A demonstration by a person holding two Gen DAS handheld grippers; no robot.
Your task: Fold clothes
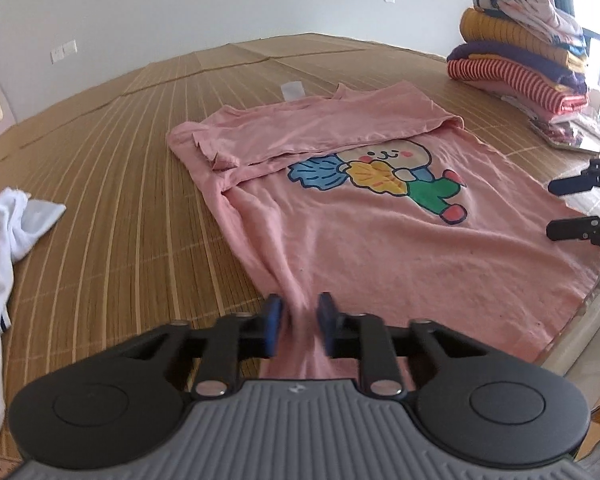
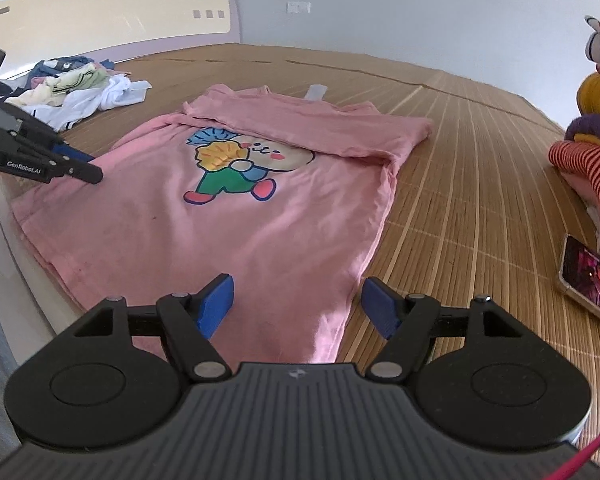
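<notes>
softly bunched pink shirt (image 1: 380,236) hem pinched in left tongs (image 1: 298,320), right tongs (image 2: 298,304) spread wide above it

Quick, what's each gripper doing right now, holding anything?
Left gripper: closed on the pink T-shirt hem.
Right gripper: open, holding nothing, over the shirt's near corner.

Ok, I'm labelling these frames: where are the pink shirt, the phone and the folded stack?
pink shirt (image 2: 236,232), right wrist view, bare front below the print.
phone (image 2: 592,280), right wrist view, lit screen.
folded stack (image 1: 516,68), left wrist view, striped layer.
</notes>
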